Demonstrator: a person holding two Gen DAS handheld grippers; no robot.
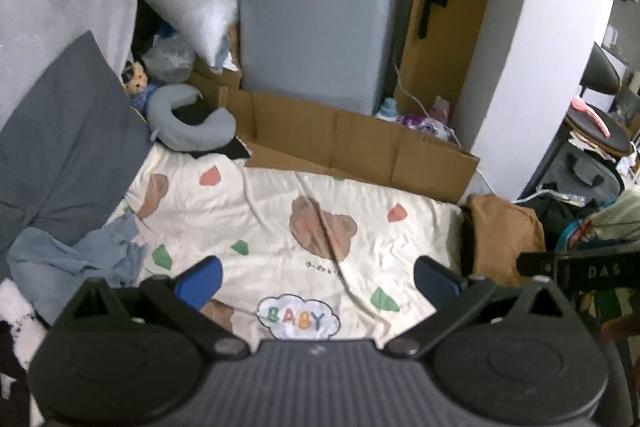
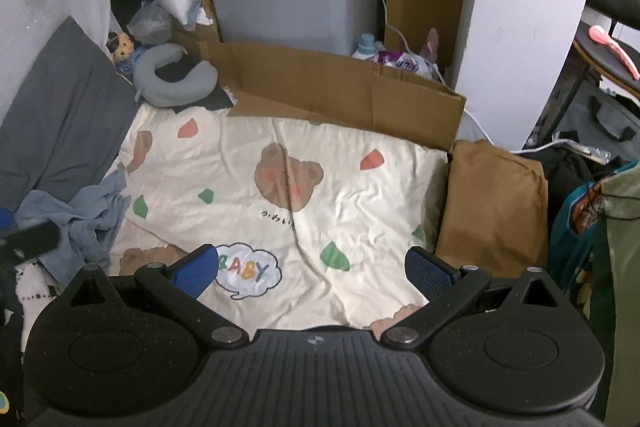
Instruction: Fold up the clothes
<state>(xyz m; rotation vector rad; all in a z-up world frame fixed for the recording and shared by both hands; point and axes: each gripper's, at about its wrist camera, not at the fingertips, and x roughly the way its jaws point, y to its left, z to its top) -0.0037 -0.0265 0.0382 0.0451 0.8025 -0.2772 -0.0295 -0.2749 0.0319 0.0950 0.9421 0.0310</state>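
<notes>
Grippers apart, holding nothing: left (image 1: 318, 281), right (image 2: 312, 273) | blue garment (image 1: 76, 255) crumpled at bed's left edge, brown one (image 2: 496, 195) folded at right | risk: pinching the quilt (image 2: 248, 155) along with the cloth

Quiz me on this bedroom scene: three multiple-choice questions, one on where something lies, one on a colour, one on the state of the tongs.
1. Where is the crumpled blue garment?
A. left of the bear blanket
B. in the cardboard box
C. on the folded brown cloth

2. What colour are the tongs' pads?
A. red
B. blue
C. white

3. What state are the left tongs and right tongs in?
A. both open, empty
B. both shut on cloth
C. one holds a pillow

A: it lies at the blanket's left edge.
B: the pads are blue.
A: wide gaps, nothing between.
</notes>
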